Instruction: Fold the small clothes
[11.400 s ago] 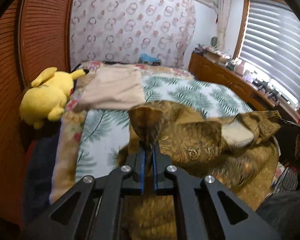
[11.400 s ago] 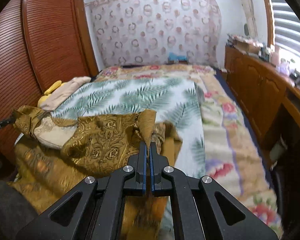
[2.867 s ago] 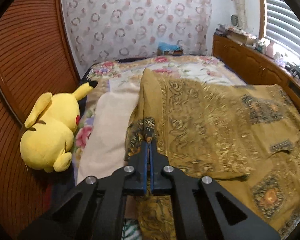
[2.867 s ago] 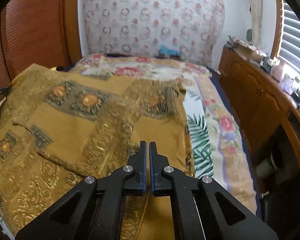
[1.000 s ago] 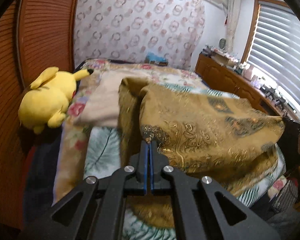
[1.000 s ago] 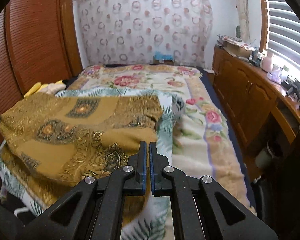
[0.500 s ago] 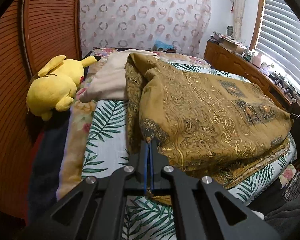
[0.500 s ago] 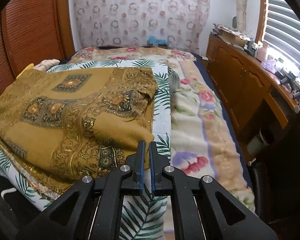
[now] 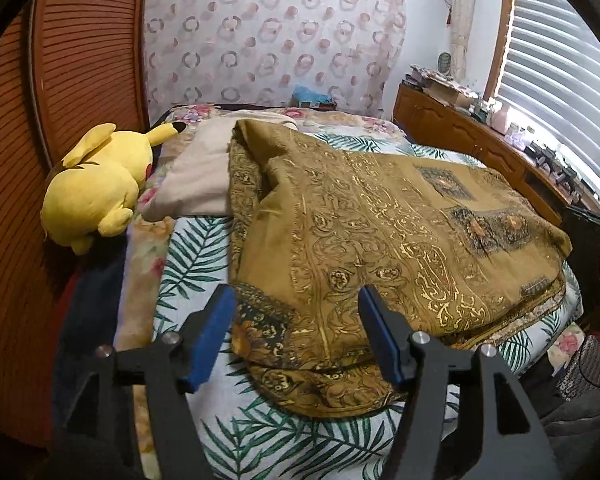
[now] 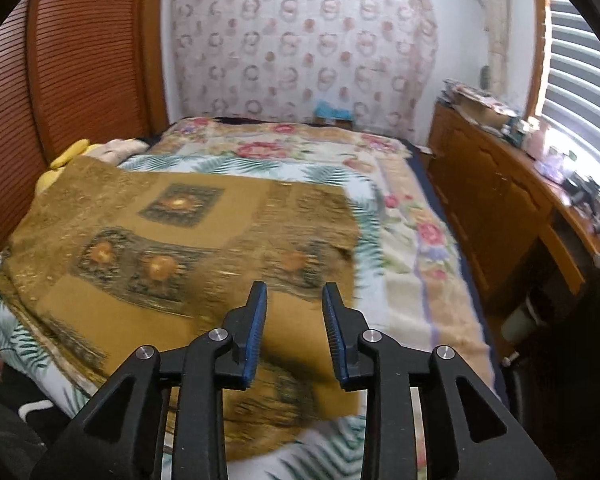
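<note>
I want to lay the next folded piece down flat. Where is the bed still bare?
Bare bedspread lies between the gold patterned cloth and the wooden cabinets, stretching to the curtain. The other side is crowded: a yellow plush toy and a beige cloth.

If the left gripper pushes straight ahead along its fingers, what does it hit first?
Most likely the folded brown patterned cloth on the bed: its near corner lies between the opening jaws of the left gripper, untouched. Depth is hard to judge.
</note>
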`<state>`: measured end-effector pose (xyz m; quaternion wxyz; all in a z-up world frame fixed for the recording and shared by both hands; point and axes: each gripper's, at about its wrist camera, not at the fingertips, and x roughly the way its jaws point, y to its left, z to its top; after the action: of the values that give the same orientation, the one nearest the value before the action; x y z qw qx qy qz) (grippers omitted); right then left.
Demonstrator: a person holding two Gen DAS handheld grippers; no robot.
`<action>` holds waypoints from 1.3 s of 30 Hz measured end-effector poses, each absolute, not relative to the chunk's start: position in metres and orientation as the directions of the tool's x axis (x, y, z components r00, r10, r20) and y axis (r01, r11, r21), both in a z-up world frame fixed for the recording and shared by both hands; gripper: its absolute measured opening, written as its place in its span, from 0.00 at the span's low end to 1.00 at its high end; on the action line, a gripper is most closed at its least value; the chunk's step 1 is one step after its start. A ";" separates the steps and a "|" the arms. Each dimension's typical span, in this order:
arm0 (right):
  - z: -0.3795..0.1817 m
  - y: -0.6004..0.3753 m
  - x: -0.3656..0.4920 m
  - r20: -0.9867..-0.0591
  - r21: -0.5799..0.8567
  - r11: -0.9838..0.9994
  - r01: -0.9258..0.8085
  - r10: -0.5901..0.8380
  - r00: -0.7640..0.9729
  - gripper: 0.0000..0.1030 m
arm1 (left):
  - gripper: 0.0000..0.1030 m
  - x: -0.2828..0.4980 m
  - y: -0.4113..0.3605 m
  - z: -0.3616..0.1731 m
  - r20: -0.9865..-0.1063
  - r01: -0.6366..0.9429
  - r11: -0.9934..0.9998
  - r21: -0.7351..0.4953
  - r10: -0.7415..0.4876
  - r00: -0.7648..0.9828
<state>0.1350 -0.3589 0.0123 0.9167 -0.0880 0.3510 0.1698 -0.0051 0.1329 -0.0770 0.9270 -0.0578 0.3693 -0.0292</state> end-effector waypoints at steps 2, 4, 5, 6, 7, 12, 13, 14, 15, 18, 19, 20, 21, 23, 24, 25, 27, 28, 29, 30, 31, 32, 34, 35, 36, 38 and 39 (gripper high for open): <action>0.004 -0.342 0.137 -0.680 -0.027 0.915 -0.403 0.278 0.678 0.33 | 0.62 -0.002 0.129 -0.080 -0.690 0.013 0.993 -0.119 -0.092 0.717; -0.006 -0.325 0.137 -0.693 -0.007 0.901 -0.434 0.308 0.652 0.34 | 0.62 0.000 0.127 -0.083 -0.696 0.009 0.994 -0.113 -0.085 0.712; -0.012 -0.316 0.136 -0.698 -0.001 0.893 -0.450 0.322 0.640 0.34 | 0.62 0.002 0.126 -0.086 -0.703 0.003 0.994 -0.111 -0.081 0.707; -0.018 -0.307 0.136 -0.703 0.005 0.885 -0.465 0.333 0.628 0.34 | 0.62 0.003 0.126 -0.088 -0.707 -0.003 0.994 -0.108 -0.075 0.703; -0.024 -0.298 0.135 -0.708 0.010 0.876 -0.481 0.347 0.616 0.34 | 0.62 0.003 0.127 -0.090 -0.710 -0.006 0.994 -0.107 -0.072 0.700; -0.048 -0.267 0.132 -0.740 0.001 0.841 -0.541 0.364 0.565 0.34 | 0.62 0.001 0.131 -0.099 -0.715 -0.039 0.994 -0.097 -0.042 0.698; -0.050 -0.263 0.131 -0.744 0.004 0.836 -0.549 0.369 0.557 0.34 | 0.62 0.001 0.132 -0.100 -0.717 -0.048 0.994 -0.096 -0.035 0.697; -0.053 -0.260 0.131 -0.747 0.007 0.832 -0.554 0.373 0.551 0.34 | 0.62 0.001 0.133 -0.101 -0.717 -0.053 0.994 -0.098 -0.034 0.696; -0.055 -0.257 0.130 -0.749 0.009 0.829 -0.559 0.376 0.546 0.34 | 0.62 0.001 0.134 -0.103 -0.719 -0.059 0.993 -0.103 -0.034 0.694; -0.058 -0.248 0.130 -0.751 -0.001 0.827 -0.562 0.371 0.546 0.35 | 0.62 0.001 0.138 -0.109 -0.728 -0.072 0.992 -0.105 -0.028 0.685; -0.059 -0.246 0.131 -0.752 -0.007 0.828 -0.561 0.365 0.549 0.35 | 0.62 0.001 0.139 -0.110 -0.730 -0.074 0.992 -0.106 -0.027 0.683; -0.061 -0.244 0.131 -0.754 -0.015 0.829 -0.558 0.357 0.551 0.35 | 0.62 0.001 0.139 -0.111 -0.732 -0.077 0.991 -0.107 -0.026 0.681; -0.062 -0.243 0.133 -0.757 -0.024 0.830 -0.557 0.349 0.552 0.35 | 0.62 0.000 0.140 -0.114 -0.734 -0.079 0.991 -0.110 -0.027 0.678; -0.066 -0.240 0.135 -0.764 -0.036 0.832 -0.554 0.335 0.551 0.35 | 0.62 -0.001 0.142 -0.116 -0.738 -0.086 0.990 -0.116 -0.028 0.674; -0.069 -0.238 0.136 -0.768 -0.035 0.833 -0.553 0.331 0.548 0.35 | 0.62 0.000 0.143 -0.118 -0.739 -0.088 0.989 -0.118 -0.029 0.673; -0.071 -0.238 0.136 -0.771 -0.034 0.834 -0.551 0.329 0.545 0.35 | 0.62 -0.001 0.144 -0.119 -0.741 -0.091 0.988 -0.121 -0.029 0.671; -0.073 -0.238 0.135 -0.766 -0.041 0.835 -0.549 0.327 0.554 0.36 | 0.62 -0.003 0.146 -0.122 -0.743 -0.097 0.987 -0.130 -0.032 0.668; -0.073 -0.238 0.135 -0.764 -0.045 0.834 -0.549 0.325 0.557 0.36 | 0.62 -0.004 0.147 -0.124 -0.744 -0.100 0.985 -0.138 -0.036 0.667; -0.074 -0.238 0.134 -0.763 -0.048 0.835 -0.549 0.324 0.559 0.36 | 0.62 -0.004 0.148 -0.125 -0.745 -0.103 0.984 -0.145 -0.040 0.666; -0.074 -0.239 0.135 -0.761 -0.048 0.835 -0.549 0.325 0.561 0.37 | 0.62 -0.005 0.150 -0.125 -0.745 -0.107 0.983 -0.152 -0.043 0.665; -0.074 -0.239 0.134 -0.759 -0.050 0.834 -0.549 0.325 0.564 0.37 | 0.62 -0.006 0.152 -0.127 -0.745 -0.111 0.981 -0.159 -0.045 0.665; -0.075 -0.239 0.134 -0.757 -0.055 0.833 -0.550 0.325 0.567 0.38 | 0.62 -0.007 0.153 -0.128 -0.745 -0.115 0.980 -0.162 -0.045 0.666; -0.075 -0.240 0.134 -0.757 -0.050 0.834 -0.550 0.327 0.565 0.39 | 0.62 -0.009 0.156 -0.129 -0.745 -0.125 0.976 -0.176 -0.048 0.666; -0.075 -0.240 0.135 -0.758 -0.044 0.834 -0.550 0.330 0.563 0.39 | 0.62 -0.010 0.156 -0.129 -0.744 -0.126 0.975 -0.183 -0.053 0.666; -0.075 -0.241 0.136 -0.759 -0.036 0.835 -0.550 0.335 0.558 0.39 | 0.62 -0.011 0.158 -0.128 -0.740 -0.127 0.972 -0.198 -0.063 0.670; -0.076 -0.242 0.136 -0.760 -0.024 0.835 -0.550 0.342 0.553 0.40 | 0.62 -0.014 0.160 -0.127 -0.734 -0.132 0.967 -0.217 -0.073 0.676; -0.075 -0.242 0.137 -0.760 -0.022 0.835 -0.550 0.344 0.552 0.40 | 0.61 -0.015 0.160 -0.126 -0.729 -0.132 0.965 -0.225 -0.077 0.680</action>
<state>0.1366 -0.2424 -0.0753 0.8712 -0.1299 0.3978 0.2566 -0.0153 0.1601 -0.1260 0.9071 -0.1309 0.3999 0.0150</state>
